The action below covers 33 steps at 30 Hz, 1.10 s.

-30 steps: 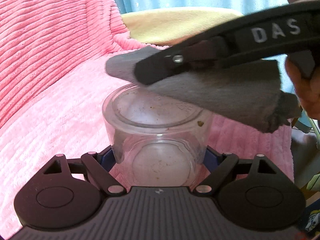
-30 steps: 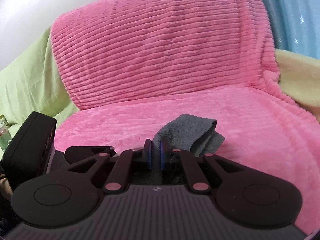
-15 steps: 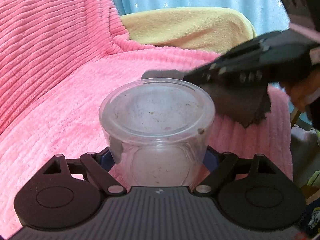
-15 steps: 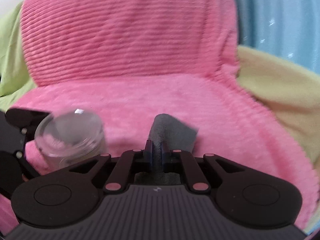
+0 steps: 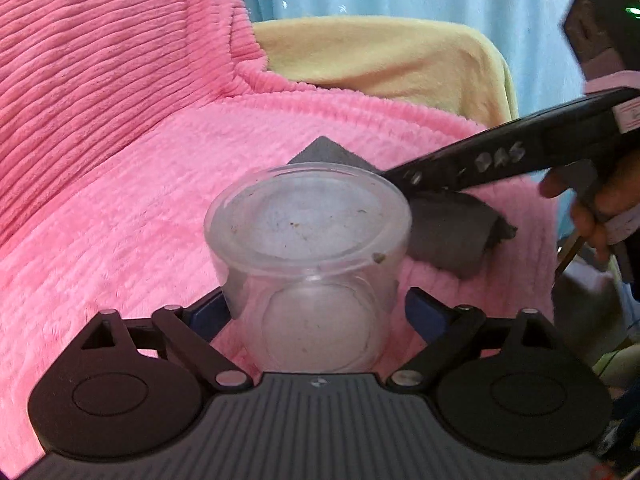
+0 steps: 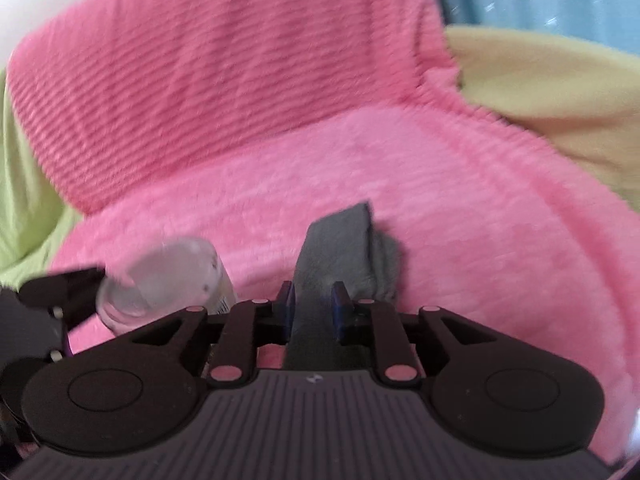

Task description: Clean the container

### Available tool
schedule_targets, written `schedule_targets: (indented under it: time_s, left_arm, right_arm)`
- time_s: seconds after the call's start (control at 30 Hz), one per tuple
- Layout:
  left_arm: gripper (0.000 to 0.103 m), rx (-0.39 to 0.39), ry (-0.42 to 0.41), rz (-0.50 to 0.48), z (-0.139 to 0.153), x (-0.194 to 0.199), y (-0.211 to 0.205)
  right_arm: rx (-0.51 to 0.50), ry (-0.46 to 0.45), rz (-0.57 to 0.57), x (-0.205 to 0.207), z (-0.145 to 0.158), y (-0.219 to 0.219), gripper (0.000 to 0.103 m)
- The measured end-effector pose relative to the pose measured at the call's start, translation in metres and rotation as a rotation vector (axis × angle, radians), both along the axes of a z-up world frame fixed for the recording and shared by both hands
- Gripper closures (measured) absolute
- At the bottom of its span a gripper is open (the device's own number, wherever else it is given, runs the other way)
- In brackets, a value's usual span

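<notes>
My left gripper (image 5: 316, 312) clamps the container (image 5: 308, 248); my right gripper (image 6: 313, 312) pinches the grey cloth (image 6: 344, 248) beside its rim. The cloth's hold looks loosish, though blurred, so wiping hard could tug it free.

1. The right wrist view is smeared by motion blur; the clear container (image 6: 168, 280) there is a soft shape with no readable rim, and the print on its label is too blurred to read.
2. The left gripper (image 6: 48, 312) is cut off by that picture's left edge.
3. In the left wrist view, the container (image 5: 308, 248) hides the middle of the grey cloth (image 5: 448, 236); only a corner above the rim and a fold at the right show.
4. The right gripper (image 5: 404, 178) covers its own fingertips' hold on the cloth.
5. The person's hand (image 5: 600, 208) is cropped by the right edge.
6. Clutter at lower right is too dim to identify.
</notes>
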<state>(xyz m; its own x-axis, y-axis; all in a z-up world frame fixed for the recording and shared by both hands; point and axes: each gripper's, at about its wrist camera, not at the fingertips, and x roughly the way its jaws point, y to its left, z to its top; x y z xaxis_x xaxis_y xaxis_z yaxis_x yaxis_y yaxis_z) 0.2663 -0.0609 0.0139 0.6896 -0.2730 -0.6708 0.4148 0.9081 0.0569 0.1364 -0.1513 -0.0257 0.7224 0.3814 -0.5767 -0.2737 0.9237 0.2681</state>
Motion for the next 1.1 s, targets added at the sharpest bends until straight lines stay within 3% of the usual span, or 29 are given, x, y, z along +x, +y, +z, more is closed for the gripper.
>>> schedule_targets:
  time_s: [0.07,0.13,0.27,0.37,0.5,0.63,0.7,0.83,0.97,1.1]
  left_arm:
    - [0.008,-0.031,0.009,0.030,0.000,-0.034,0.018]
    - [0.008,-0.050,0.019,0.051,-0.020,-0.064,0.055]
    - [0.008,-0.014,0.023,0.066,-0.041,-0.072,0.065]
    - [0.018,-0.012,0.002,0.065,-0.042,-0.079,0.065]
    - [0.018,-0.025,-0.017,0.066,-0.031,-0.083,0.068]
    - [0.021,-0.172,0.002,0.085,-0.012,-0.080,0.084]
    - [0.021,-0.198,-0.010,0.083,-0.011,-0.080,0.085]
    - [0.016,-0.162,0.011,0.110,-0.025,-0.077,0.089]
    - [0.004,-0.161,0.006,0.095,-0.034,-0.079,0.097]
    - [0.004,-0.081,-0.012,0.114,-0.047,-0.078,0.098]
  right_arm:
    - [0.050,-0.014,-0.055,-0.015,0.006,-0.003,0.086]
    - [0.100,-0.026,-0.079,-0.025,0.009,-0.004,0.085]
    - [0.131,-0.084,-0.035,-0.031,0.015,0.001,0.085]
    - [0.152,-0.067,-0.037,-0.022,0.014,-0.001,0.085]
    - [0.181,-0.060,-0.028,-0.013,0.013,0.001,0.085]
    - [0.176,-0.054,-0.016,-0.003,0.010,0.009,0.085]
    - [0.186,-0.036,-0.002,0.002,0.007,0.014,0.085]
    - [0.166,-0.020,-0.015,0.010,0.002,0.023,0.085]
    - [0.202,-0.017,-0.047,0.012,0.001,0.016,0.085]
    - [0.192,-0.002,-0.055,0.014,-0.003,0.012,0.085]
